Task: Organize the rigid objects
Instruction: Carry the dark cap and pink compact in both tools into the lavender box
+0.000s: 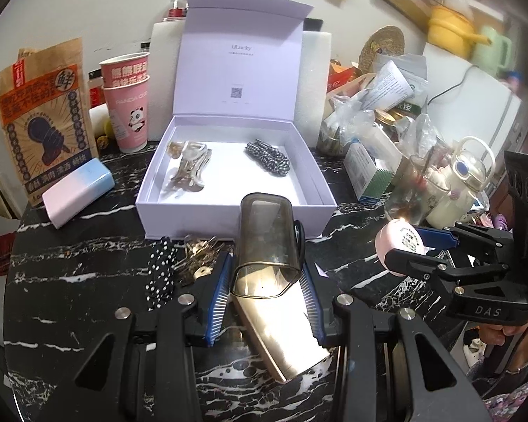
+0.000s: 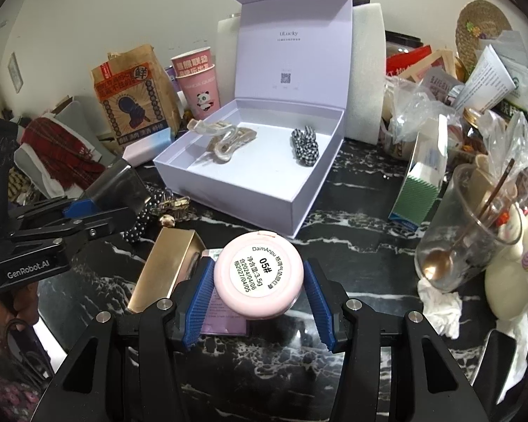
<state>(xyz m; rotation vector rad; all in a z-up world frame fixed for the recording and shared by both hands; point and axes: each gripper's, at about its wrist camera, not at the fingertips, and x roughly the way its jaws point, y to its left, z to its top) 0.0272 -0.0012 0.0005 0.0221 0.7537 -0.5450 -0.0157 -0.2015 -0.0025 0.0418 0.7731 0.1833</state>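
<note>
A round pale-pink compact [image 2: 258,277], its white label reading "DaimAnpu" and "05#", sits clamped between the blue ribbed pads of the right gripper [image 2: 258,297], held above the black white-veined marble tabletop [image 2: 352,190]. The left gripper [image 1: 264,293], marked "GenRobot.AI" on its side, is closed narrowly on a gold case with a smoky translucent cap [image 1: 267,246], which juts forward between its pads toward the open lavender gift box [image 1: 228,207], whose raised lid is printed "ULucky" above a QR code. Inside the box lie a clear-and-tortoiseshell hair claw [image 1: 188,165] at left and a black-and-white checked hair accessory [image 1: 269,156] at right. In front of the box, on the marble beside the left gripper, rest a black polka-dot hair clip [image 1: 162,274] and a gold-toned hair clip [image 1: 197,262]. A gold rectangular box [image 2: 167,270] lies just left of the right gripper, with a lilac card beneath the compact. Behind stand stacked pink paper cups [image 1: 128,105] reading "PANDA", a brown printed paper bag [image 1: 42,112] and a pink-to-blue power bank [image 1: 77,197]; a clear glass with a copper spoon [image 2: 464,232] crowds the right edge.
</note>
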